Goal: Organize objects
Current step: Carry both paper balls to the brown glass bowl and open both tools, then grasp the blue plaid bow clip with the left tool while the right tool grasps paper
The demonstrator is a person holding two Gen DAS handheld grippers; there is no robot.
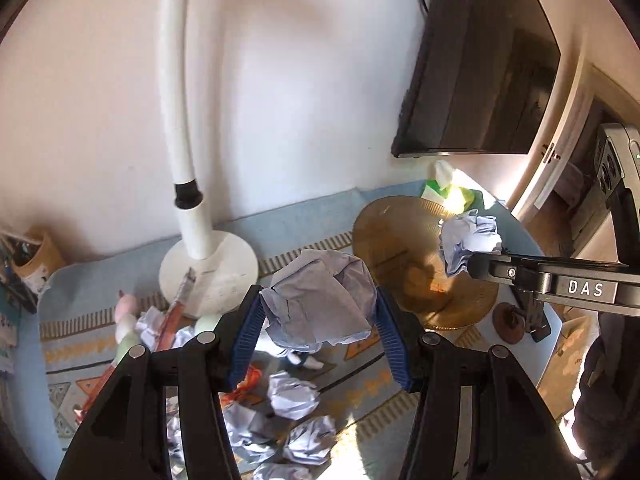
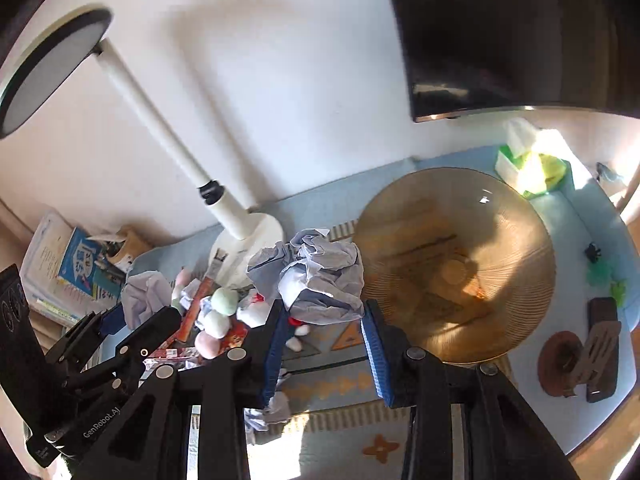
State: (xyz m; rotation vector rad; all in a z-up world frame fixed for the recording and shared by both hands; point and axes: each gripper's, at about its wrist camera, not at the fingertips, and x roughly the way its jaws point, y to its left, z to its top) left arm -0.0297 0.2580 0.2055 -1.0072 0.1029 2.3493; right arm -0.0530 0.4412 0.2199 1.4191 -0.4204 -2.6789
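Paper wads in both tongs. Left gripper point(image 1: 319, 308) is closed down on a crumpled grey-blue paper ball point(image 1: 320, 300), held above the patterned table mat point(image 1: 360, 380). Right gripper point(image 2: 325, 316) likewise clamps a second crumpled paper wad point(image 2: 316, 276), its blue pads point(image 2: 374, 344) pressed to the sides. Amber glass bowl point(image 2: 460, 264) sits on the mat at 2 o'clock of that wad. More loose paper balls point(image 1: 294, 396) lie below the left gripper; white lamp base point(image 1: 208, 268) stands at 10 o'clock.
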